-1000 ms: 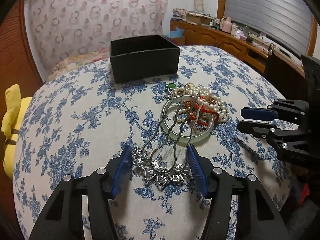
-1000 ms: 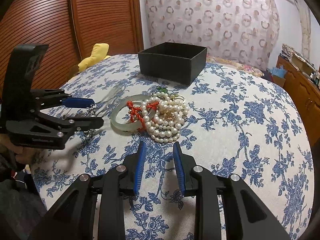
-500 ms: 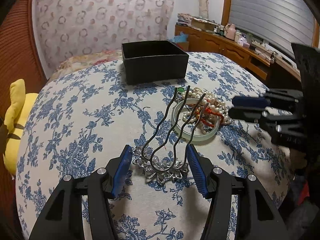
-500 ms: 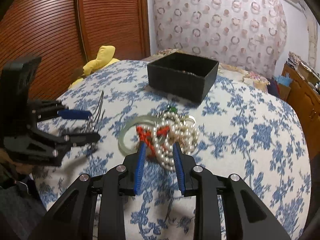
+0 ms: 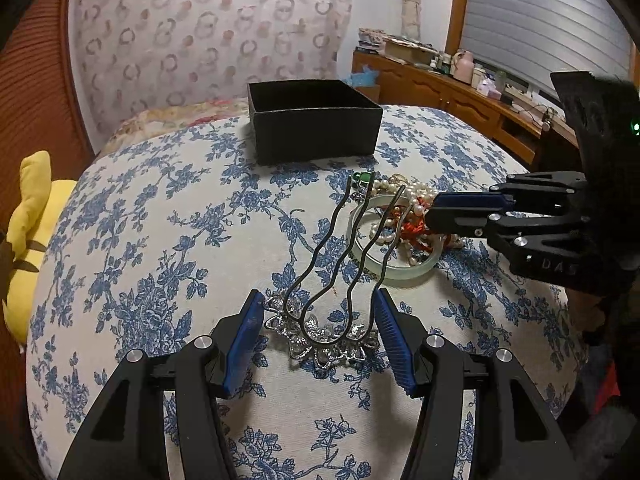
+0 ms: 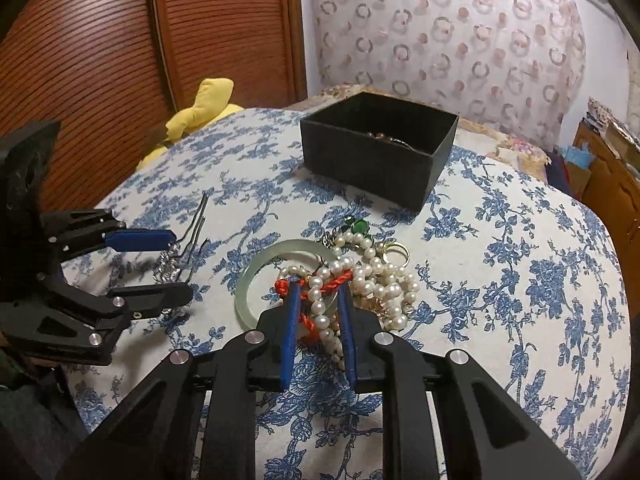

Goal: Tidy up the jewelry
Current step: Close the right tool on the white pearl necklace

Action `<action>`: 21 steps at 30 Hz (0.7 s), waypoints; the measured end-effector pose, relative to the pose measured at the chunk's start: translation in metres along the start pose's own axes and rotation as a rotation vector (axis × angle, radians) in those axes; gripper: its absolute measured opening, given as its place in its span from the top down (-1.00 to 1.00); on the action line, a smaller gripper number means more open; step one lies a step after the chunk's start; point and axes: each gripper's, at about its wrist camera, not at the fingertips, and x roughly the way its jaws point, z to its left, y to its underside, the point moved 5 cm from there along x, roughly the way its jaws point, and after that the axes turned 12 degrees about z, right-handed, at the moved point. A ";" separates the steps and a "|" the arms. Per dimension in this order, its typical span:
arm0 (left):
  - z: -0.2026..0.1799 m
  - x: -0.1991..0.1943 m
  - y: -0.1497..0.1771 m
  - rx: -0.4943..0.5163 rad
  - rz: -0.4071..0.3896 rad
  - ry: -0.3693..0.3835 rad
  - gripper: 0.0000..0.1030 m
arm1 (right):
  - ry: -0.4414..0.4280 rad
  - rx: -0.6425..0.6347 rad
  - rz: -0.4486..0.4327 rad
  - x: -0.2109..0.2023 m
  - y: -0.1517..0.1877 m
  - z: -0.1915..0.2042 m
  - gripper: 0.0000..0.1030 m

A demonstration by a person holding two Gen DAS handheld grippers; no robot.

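Note:
My left gripper (image 5: 318, 312) is shut on the ornate base of a silver hair comb (image 5: 324, 334) and holds it above the cloth with its wavy prongs pointing up and away; the comb also shows in the right wrist view (image 6: 180, 256). My right gripper (image 6: 320, 300) is open, its fingers down on either side of the red cord (image 6: 316, 288) and pearl strand (image 6: 360, 272) in the jewelry pile. A pale green bangle (image 6: 256, 276) lies in the pile. The black box (image 6: 380, 144) stands behind it, with some jewelry inside.
The round table (image 5: 140, 220) has a blue floral cloth. A green stone piece (image 6: 358, 226) and a gold ring (image 6: 396, 254) lie at the pile's far side. A yellow plush toy (image 5: 28, 208) sits off the left edge. A wooden sideboard (image 5: 460, 92) stands at the right.
My left gripper has lifted the hair comb off the pile and tipped its prongs upward. My right gripper has moved forward and down onto the red cord and pearls.

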 end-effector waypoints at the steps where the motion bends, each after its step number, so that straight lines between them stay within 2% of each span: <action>1: 0.000 0.000 0.000 0.000 0.000 0.000 -0.05 | 0.003 -0.002 0.003 0.002 0.000 0.000 0.59; 5: 0.001 0.000 0.000 -0.004 -0.002 0.002 -0.05 | 0.016 -0.006 0.012 0.006 -0.002 0.000 0.63; 7: 0.001 0.000 0.000 -0.005 -0.003 0.002 -0.05 | 0.021 -0.011 0.003 0.003 -0.002 0.000 0.84; 16: -0.001 -0.009 -0.007 -0.003 -0.030 0.003 -0.05 | -0.004 0.008 -0.069 -0.029 -0.007 -0.013 0.84; 17: -0.001 -0.010 -0.008 -0.001 -0.034 0.003 0.01 | -0.004 0.011 -0.078 -0.032 -0.008 -0.014 0.84; 19: -0.001 -0.012 -0.012 -0.003 -0.037 0.006 0.39 | 0.005 0.009 -0.095 -0.040 -0.011 -0.017 0.84; 21: -0.001 -0.014 -0.015 -0.008 -0.044 0.017 0.40 | 0.016 0.011 -0.116 -0.048 -0.013 -0.020 0.84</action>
